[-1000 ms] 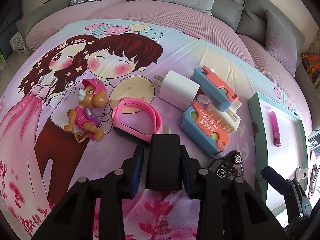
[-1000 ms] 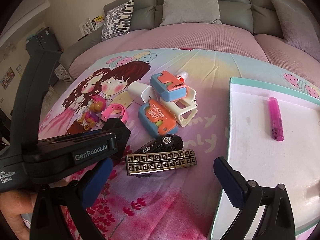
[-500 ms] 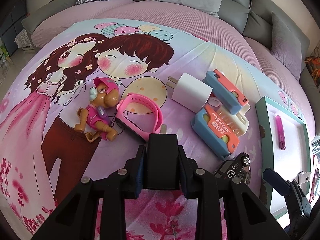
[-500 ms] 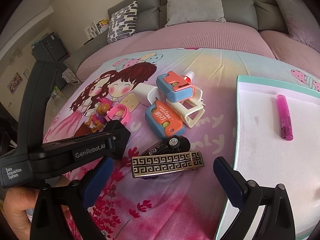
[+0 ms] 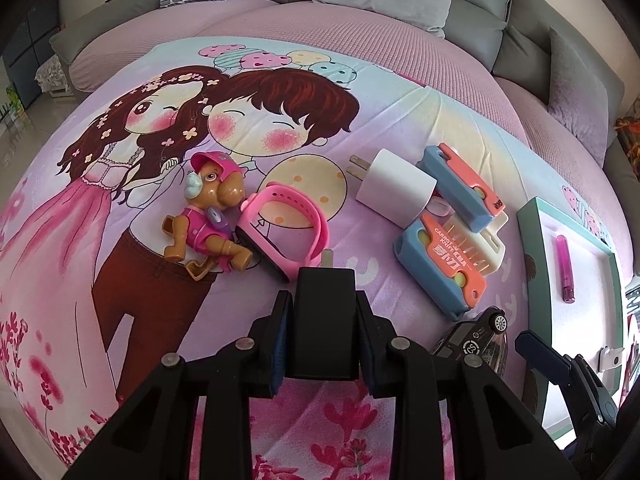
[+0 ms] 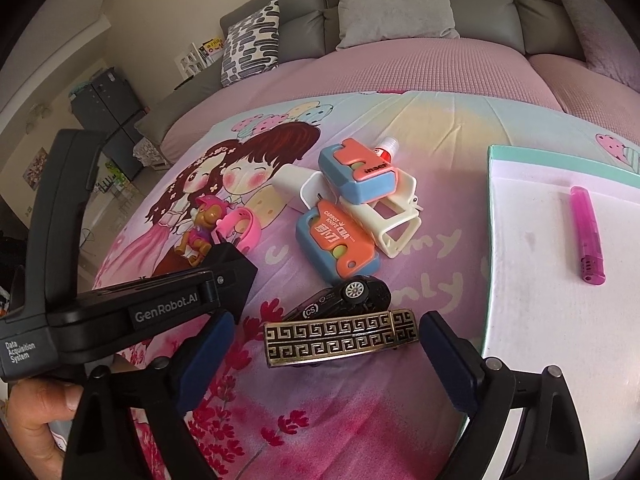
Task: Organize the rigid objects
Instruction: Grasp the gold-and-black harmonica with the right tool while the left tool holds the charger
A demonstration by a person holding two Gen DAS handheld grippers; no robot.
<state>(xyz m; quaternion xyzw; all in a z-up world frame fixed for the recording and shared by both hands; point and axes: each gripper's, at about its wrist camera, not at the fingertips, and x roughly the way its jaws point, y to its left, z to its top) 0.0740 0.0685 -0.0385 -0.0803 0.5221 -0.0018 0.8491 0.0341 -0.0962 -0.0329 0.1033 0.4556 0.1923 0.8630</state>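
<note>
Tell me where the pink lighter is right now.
The pink lighter lies alone on the white tray, at the right of both views, apart from the pile of toys and clear of the open right gripper.

Blue-orange cutter reads "CARROT KNIFE"; left claw's housing "GenRobot.AI".

I am in a home living room: a grey sofa with cushions curves behind a cartoon-printed sheet, and a dark cabinet stands by the wall.
</note>
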